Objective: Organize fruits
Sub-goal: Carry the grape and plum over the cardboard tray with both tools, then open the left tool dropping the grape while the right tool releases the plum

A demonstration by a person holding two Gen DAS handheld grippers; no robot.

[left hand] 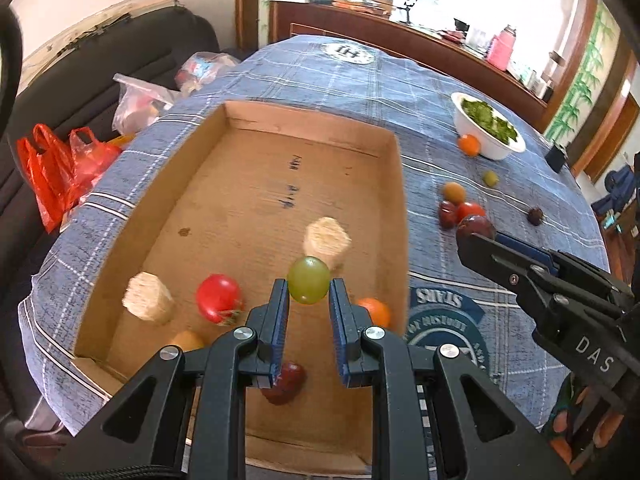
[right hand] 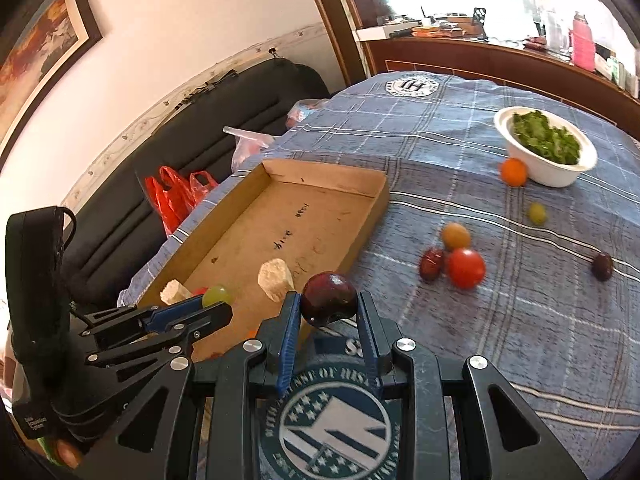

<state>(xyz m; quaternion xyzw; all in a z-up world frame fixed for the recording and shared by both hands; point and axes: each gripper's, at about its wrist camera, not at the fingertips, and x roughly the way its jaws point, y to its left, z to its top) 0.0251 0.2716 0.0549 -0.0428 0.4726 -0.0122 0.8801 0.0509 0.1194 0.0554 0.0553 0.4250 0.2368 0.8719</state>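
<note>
A shallow brown cardboard tray point(left hand: 256, 184) on a blue plaid tablecloth point(right hand: 520, 320) holds a red tomato point(left hand: 218, 297). Above it, the left gripper point(left hand: 309, 286) pinches a round green grape point(left hand: 309, 285). Right of the tray, the right gripper point(right hand: 329, 304) clamps a dark red plum point(right hand: 329, 298); loose fruits lie beyond.

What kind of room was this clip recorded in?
Most likely a home living or dining room: a table under a blue plaid tablecloth, a dark sofa holding plastic shopping bags, and a framed picture on the wall.
</note>
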